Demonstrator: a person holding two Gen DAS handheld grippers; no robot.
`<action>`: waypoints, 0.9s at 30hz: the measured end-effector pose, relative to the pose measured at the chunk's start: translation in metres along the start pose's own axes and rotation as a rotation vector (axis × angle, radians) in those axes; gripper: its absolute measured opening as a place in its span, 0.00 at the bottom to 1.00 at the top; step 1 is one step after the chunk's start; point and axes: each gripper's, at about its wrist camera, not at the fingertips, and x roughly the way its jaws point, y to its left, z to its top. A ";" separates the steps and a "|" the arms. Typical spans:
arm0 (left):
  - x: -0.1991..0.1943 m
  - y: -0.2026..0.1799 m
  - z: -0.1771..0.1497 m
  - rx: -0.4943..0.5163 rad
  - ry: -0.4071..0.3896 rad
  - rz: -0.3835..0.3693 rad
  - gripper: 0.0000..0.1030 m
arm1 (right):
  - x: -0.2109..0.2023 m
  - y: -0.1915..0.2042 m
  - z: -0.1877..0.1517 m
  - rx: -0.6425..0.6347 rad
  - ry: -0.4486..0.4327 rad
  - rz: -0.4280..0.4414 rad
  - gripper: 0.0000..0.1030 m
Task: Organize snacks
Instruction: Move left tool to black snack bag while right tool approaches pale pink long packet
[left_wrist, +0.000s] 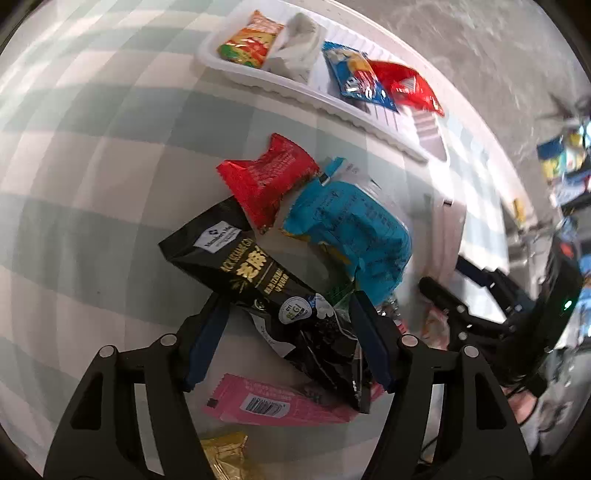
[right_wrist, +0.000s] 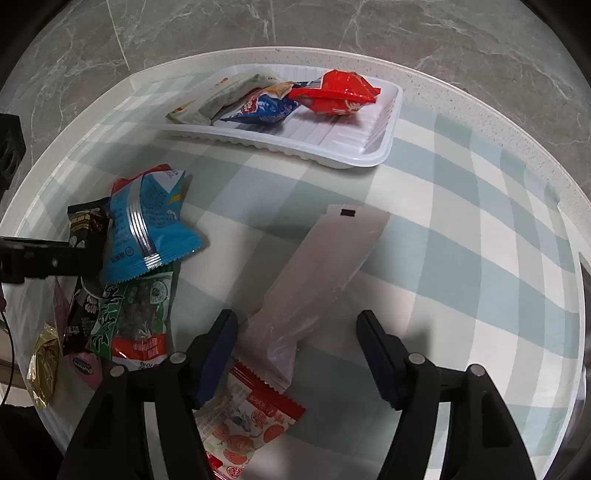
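Several snack packets lie on the bench (right_wrist: 461, 192), which wears a cloth of pale green and white squares. In the right wrist view, from the left side: a gold foil packet (right_wrist: 43, 363) at the bench edge, then a black packet (right_wrist: 86, 236) with gold letters, a green packet (right_wrist: 136, 317) with a red band, and a crinkled blue packet (right_wrist: 147, 225) with a silver seam lying partly on the green one. The left hand-held gripper (left_wrist: 288, 343) has its jaws apart on either side of the black packet, the pads not pressing it. More to the right a long pale pink packet (right_wrist: 317, 273) lies diagonally; its lower end sits between the separated jaws of the right hand-held gripper (right_wrist: 295, 350), untouched. Below it is a red and white packet (right_wrist: 251, 417). Further back, the white ribbed tray (right_wrist: 373, 147) holds four packets, the rightmost one shiny red (right_wrist: 336, 92).
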 end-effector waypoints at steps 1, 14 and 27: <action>0.001 -0.001 -0.002 0.017 -0.003 0.012 0.64 | 0.000 0.001 0.000 0.002 0.001 -0.002 0.72; 0.016 -0.027 -0.011 0.170 -0.014 0.027 0.94 | 0.010 0.011 0.005 -0.014 0.045 -0.009 0.91; 0.004 -0.013 -0.016 0.179 -0.038 -0.012 0.85 | 0.003 0.000 0.006 0.018 0.006 -0.041 0.46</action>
